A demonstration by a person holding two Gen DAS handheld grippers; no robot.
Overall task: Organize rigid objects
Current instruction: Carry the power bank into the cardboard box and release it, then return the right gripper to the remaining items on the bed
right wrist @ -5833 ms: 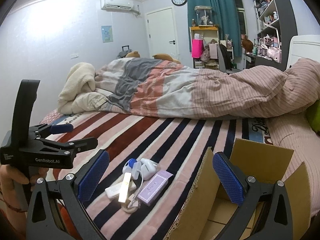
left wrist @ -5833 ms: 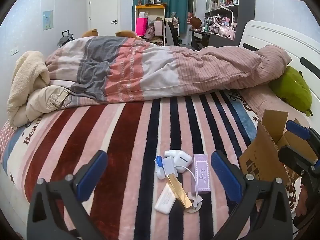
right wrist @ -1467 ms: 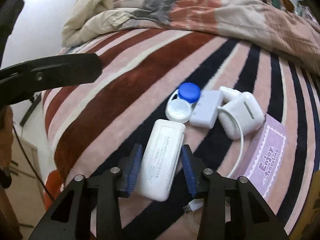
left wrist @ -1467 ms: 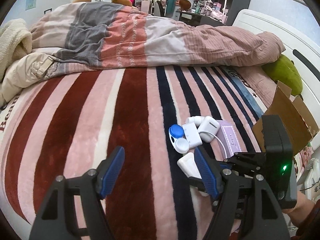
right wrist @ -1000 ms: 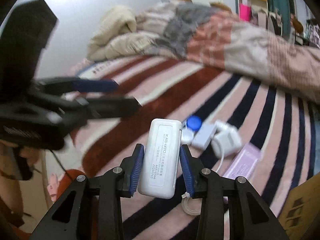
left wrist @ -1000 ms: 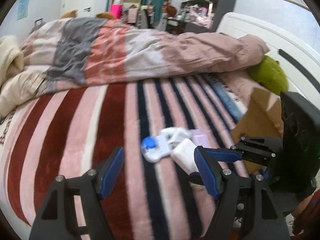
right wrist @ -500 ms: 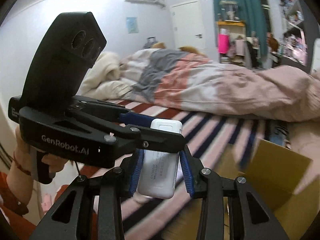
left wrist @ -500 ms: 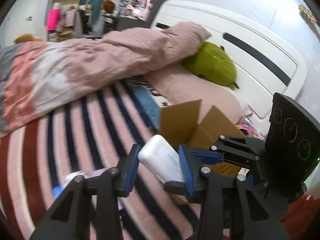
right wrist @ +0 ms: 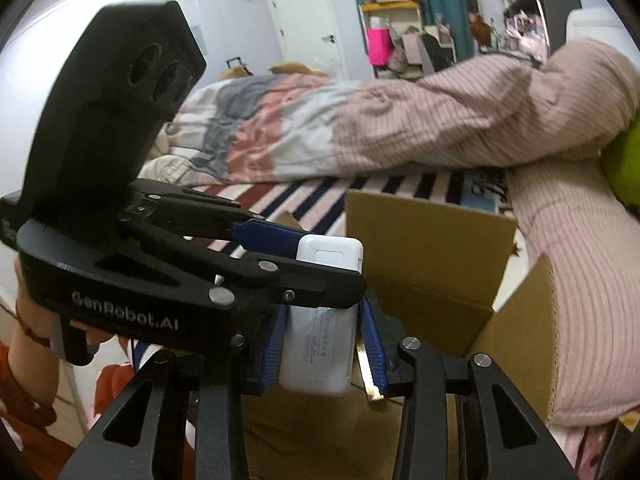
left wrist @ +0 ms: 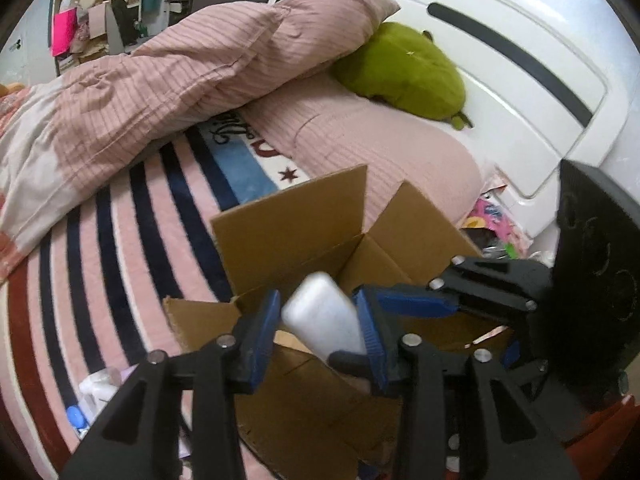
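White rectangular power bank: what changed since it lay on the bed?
The right gripper took the white rectangular power bank from the striped blanket and carried it over the open cardboard box. The left gripper closed on its far end. The other small items stayed on the blanket.

The words "GenRobot.AI" stand in pale letters on the side of the black left gripper (right wrist: 320, 272). Small grey print on the white power adapter (right wrist: 318, 344) is too fine to read. Script lettering on the striped bed blanket (left wrist: 240, 136) is partly hidden.
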